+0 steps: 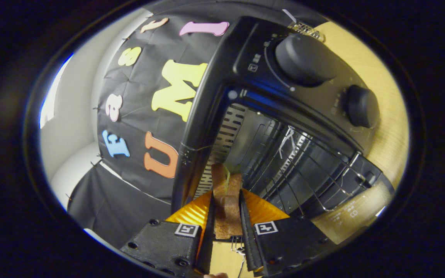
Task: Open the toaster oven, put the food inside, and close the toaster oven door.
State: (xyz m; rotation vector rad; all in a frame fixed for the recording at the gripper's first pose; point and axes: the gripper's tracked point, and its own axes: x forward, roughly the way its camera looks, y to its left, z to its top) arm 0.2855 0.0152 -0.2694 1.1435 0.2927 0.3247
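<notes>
The gripper [227,216] is clamped on a sandwich [228,200], both fingers pressing against its toasted bread slices from either side, the jaws narrow around it. The sandwich stands on edge between the fingers, brown crust facing up, and a thin pale-green strip of filling peeks out at its far end.

Right ahead sits the toaster oven [284,127], black and tilted sharply in this view. Its door [355,216] is down and open, the glass panel lying out beside the right finger with some pale print on it that is too small to make out. The far tip of the sandwich reaches the mouth of the oven cavity, just at the front opening, with the rest of it held out over the threshold.

Inside, the wire rack [315,166] runs across the cavity beyond the fingers, and a slotted metal side wall [226,135] shines on the near side of the opening. Above the cavity, on the control panel, there are two round knobs: a large knob [303,60] and a smaller knob [361,106], well apart from the fingers.

The oven stands on a light wooden table [384,96]. Wood shows again below the sandwich, between the finger bases.
</notes>
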